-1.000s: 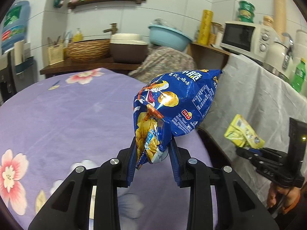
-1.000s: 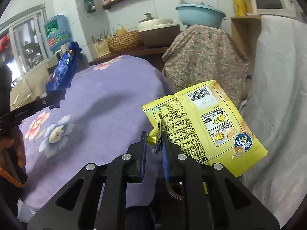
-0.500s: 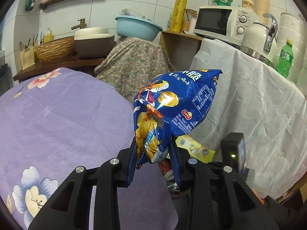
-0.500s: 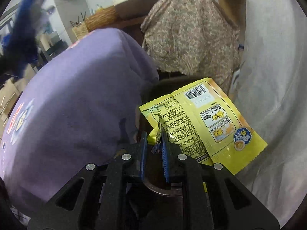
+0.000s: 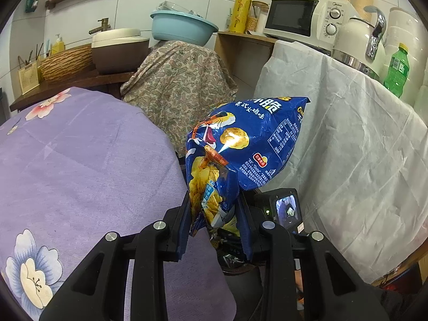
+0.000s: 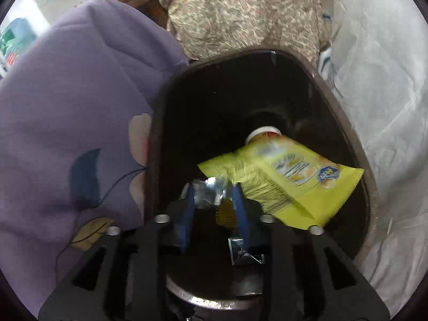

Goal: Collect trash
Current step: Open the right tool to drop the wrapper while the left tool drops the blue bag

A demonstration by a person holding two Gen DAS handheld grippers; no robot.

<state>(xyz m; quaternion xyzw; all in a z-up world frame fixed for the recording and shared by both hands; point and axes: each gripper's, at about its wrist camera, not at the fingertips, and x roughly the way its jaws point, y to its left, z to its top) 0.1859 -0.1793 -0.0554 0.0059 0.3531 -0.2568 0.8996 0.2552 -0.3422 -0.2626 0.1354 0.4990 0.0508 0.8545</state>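
Note:
My left gripper [image 5: 215, 211] is shut on a blue snack bag [image 5: 246, 149] and holds it upright past the edge of the purple table. My right gripper [image 6: 215, 200] hangs over a dark trash bin [image 6: 157, 123] with its jaws open. A yellow snack bag [image 6: 289, 179] lies loose and blurred in the bin's mouth, just right of the fingers. A white cup [image 6: 263, 133] and crumpled silver foil [image 6: 211, 190] lie inside the bin. The right gripper's body [image 5: 285, 208] shows below the blue bag in the left wrist view.
A purple flowered tablecloth [image 5: 80, 165] covers the table left of the bin. A white-draped counter [image 5: 347, 147] with a microwave [image 5: 307, 17], kettle and green bottle stands right. A patterned cloth [image 5: 179, 80] covers something behind the bin.
My right gripper has swung down over the bin and opened, and the yellow bag has dropped free into the bin. My left gripper has carried the blue bag rightward toward the bin.

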